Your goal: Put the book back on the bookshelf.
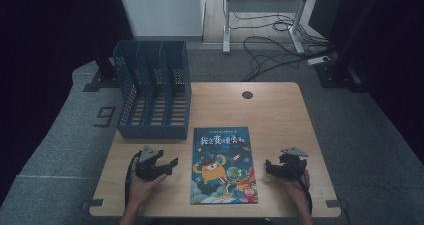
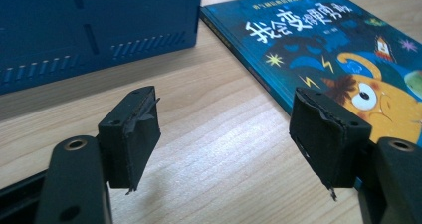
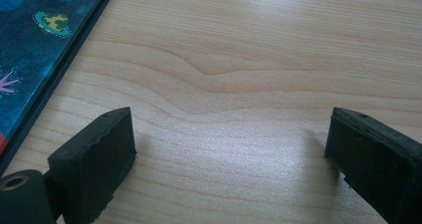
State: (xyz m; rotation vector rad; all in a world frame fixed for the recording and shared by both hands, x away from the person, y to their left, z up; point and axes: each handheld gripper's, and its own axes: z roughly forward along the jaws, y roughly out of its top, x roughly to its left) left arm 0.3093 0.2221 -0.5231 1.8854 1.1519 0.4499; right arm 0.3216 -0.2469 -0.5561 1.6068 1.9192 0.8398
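A blue picture book (image 1: 223,165) with cartoon monsters on its cover lies flat in the middle of the wooden table (image 1: 280,115). To its left, my left gripper (image 1: 167,165) rests in a hand, open, nothing between its jaws. Through the left gripper view, the gripper (image 2: 226,134) faces bare wood with the book (image 2: 328,50) ahead at the right. On the book's other side my right gripper (image 1: 270,167) stands open and empty. The right gripper (image 3: 231,154) looks at bare wood, and the book's edge (image 3: 40,40) runs along the upper left.
A blue slotted file rack (image 1: 152,92) stands at the table's back left, its front wall (image 2: 94,30) close ahead of the left gripper. A round cable hole (image 1: 247,94) sits near the far edge. Cables and a desk frame lie on the floor beyond.
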